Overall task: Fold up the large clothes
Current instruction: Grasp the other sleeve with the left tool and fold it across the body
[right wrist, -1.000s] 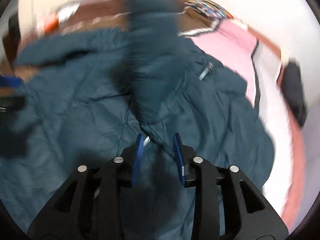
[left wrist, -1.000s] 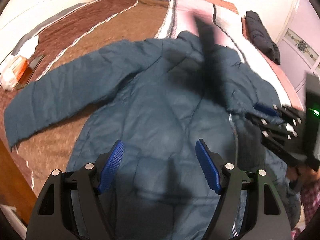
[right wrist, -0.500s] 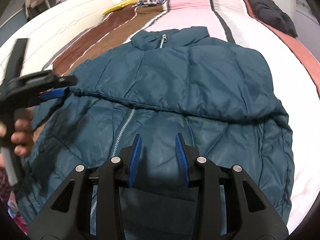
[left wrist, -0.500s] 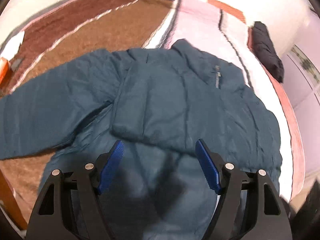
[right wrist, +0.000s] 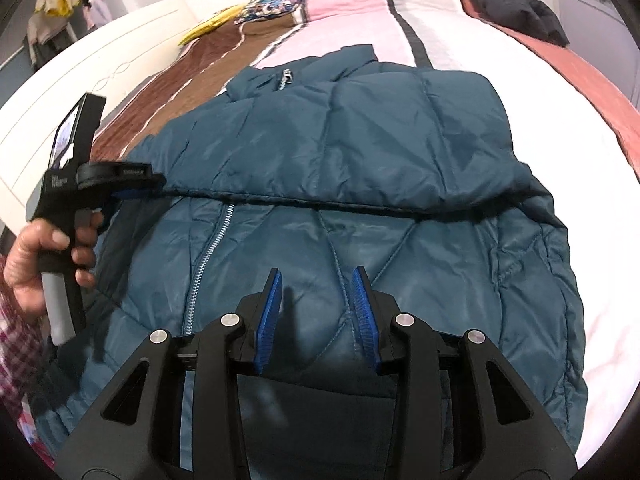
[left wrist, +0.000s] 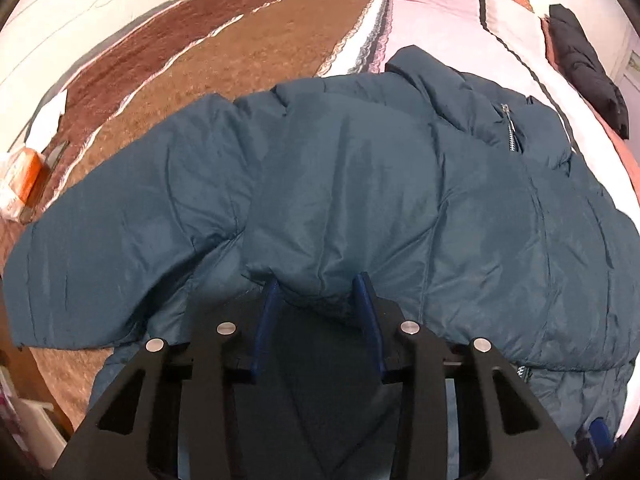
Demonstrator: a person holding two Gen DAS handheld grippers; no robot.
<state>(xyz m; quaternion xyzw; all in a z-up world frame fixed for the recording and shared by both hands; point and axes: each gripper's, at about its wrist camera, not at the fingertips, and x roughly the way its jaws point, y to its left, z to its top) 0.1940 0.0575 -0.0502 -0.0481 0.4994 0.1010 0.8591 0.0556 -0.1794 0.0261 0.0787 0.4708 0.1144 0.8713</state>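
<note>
In the left wrist view, the teal jacket [left wrist: 360, 184] was spread on the bed [left wrist: 224, 40], its folded sleeve cuff [left wrist: 316, 284] grasped between the left gripper [left wrist: 318, 294] jaws. In the right wrist view, the right gripper [right wrist: 316, 292] was held above the jacket, jaws released.

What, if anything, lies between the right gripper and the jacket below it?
Nothing visible. The right gripper hangs open above the jacket, with only bare fabric under its fingers. The left gripper is off at the folded sleeve's cuff, clear of that path.
</note>
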